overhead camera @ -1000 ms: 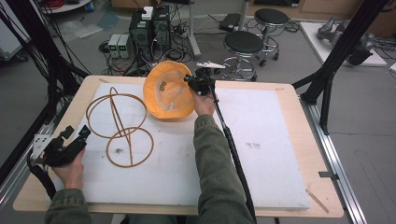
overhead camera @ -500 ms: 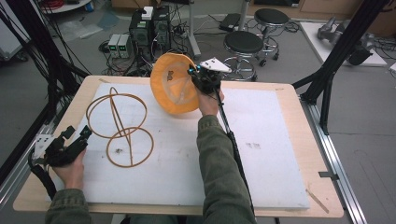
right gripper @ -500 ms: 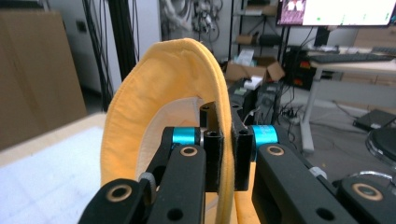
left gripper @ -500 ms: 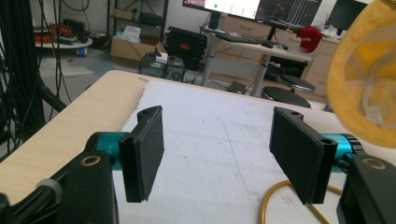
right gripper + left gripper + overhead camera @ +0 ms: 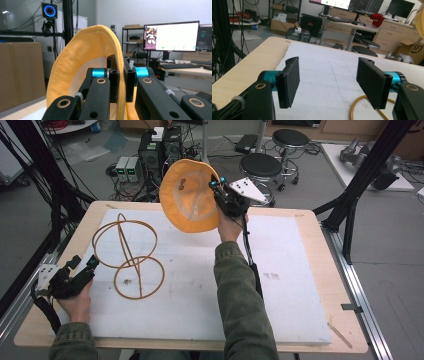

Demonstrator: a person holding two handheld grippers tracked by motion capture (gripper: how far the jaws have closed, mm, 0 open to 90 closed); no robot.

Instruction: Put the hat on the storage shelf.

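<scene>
Above the white mat [image 5: 200,285], the right gripper [image 5: 222,190] pinched the yellow hat [image 5: 192,195] tight; the left gripper [image 5: 80,270] rested wide open, holding nothing, near the wire hoops [image 5: 130,255].

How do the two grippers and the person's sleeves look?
Both grippers, left gripper and right gripper, are black with teal collars behind flat black fingers. A black cable trails from the right one, which carries a grey three-cornered plate. The sleeves are olive green.

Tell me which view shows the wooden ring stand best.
The high view: the whole wooden ring stand lies on the white mat, both hoops and the crossbar visible. The left gripper view catches just a curved piece of one hoop at the bottom right.
</scene>
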